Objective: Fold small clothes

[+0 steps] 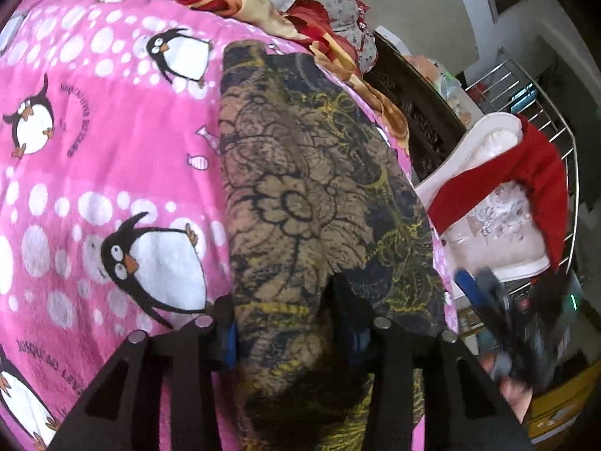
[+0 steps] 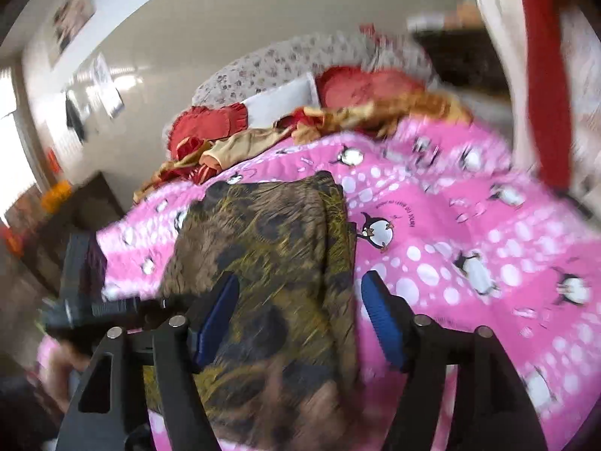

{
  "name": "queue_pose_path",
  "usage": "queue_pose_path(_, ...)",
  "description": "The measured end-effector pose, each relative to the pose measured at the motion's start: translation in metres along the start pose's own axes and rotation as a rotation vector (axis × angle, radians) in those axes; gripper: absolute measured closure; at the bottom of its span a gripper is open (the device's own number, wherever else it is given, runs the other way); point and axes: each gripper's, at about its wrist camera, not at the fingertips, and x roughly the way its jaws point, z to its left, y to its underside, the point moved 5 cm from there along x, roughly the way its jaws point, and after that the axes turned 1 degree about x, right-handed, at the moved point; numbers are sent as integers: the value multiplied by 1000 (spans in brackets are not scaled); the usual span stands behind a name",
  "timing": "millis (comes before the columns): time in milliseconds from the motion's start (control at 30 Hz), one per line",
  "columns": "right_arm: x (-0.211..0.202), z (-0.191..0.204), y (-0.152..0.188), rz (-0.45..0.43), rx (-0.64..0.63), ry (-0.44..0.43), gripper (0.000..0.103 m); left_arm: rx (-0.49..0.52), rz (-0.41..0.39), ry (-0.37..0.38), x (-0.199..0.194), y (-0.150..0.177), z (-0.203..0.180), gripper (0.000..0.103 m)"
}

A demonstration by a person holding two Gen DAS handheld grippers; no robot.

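Observation:
A brown garment with black and yellow floral print [image 1: 311,195] lies folded in a long strip on a pink penguin blanket [image 1: 94,150]. My left gripper [image 1: 289,323] is open, low over the garment's near end, one finger on each side of the cloth. The right wrist view shows the same garment [image 2: 270,248] on the blanket [image 2: 469,248], blurred by motion. My right gripper [image 2: 300,315] is open above the garment's near end, its blue pads [image 2: 383,319] wide apart. The right gripper also shows blurred in the left wrist view [image 1: 518,323].
Red and gold bedding and flowered pillows [image 1: 319,7] lie at the head of the bed. A white chair with a red cloth [image 1: 526,173] stands beside the bed, next to a metal rack [image 1: 544,112]. A dark cabinet [image 2: 56,225] stands left of the bed.

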Motion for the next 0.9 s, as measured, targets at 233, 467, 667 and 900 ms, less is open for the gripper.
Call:
queue_pose_path(233,67,-48,-12,196,198,-217,37,-8,-16,-5,2,5,-1,56)
queue_pose_path(467,95,-44,-6,264,149,-294,36,-5,-24,-7,1,7,-2,53)
queue_pose_path(667,103,-30,-13,261,75,-293,41,-1,-31,-16,3,6,-4,51)
queue_pose_path(900,107,-33,-15,224,79,-277,54,-13,-25,-3,2,5,-2,51)
